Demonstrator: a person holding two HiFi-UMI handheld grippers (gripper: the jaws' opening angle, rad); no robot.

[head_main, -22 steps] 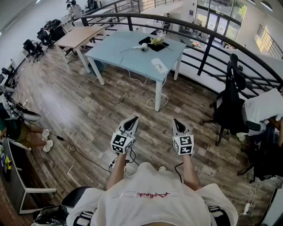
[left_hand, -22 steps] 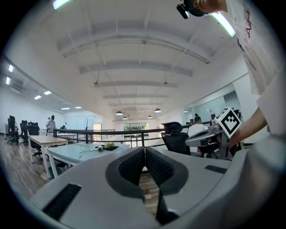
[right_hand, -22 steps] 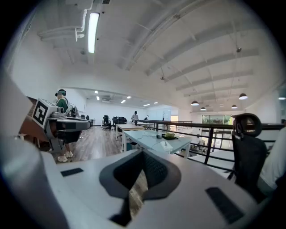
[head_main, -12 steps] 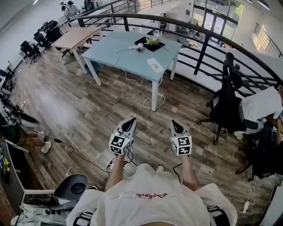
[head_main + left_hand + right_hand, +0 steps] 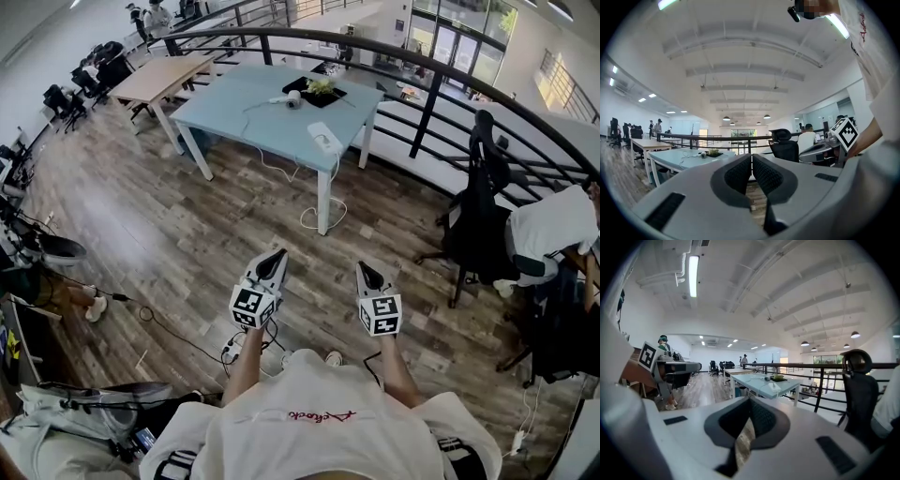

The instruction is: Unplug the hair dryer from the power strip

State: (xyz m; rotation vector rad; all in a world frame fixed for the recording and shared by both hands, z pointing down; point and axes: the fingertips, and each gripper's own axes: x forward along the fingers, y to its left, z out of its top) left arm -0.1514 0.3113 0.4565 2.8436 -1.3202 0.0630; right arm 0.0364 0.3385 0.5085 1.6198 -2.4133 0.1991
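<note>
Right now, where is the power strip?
In the head view the power strip lies on the blue table far ahead, near its nearer right corner. The hair dryer sits behind it, further back on the table.

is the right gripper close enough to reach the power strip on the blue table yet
Probably not: the power strip lies on the blue table, across open wooden floor from the right gripper. Nothing blocks the way.
</note>
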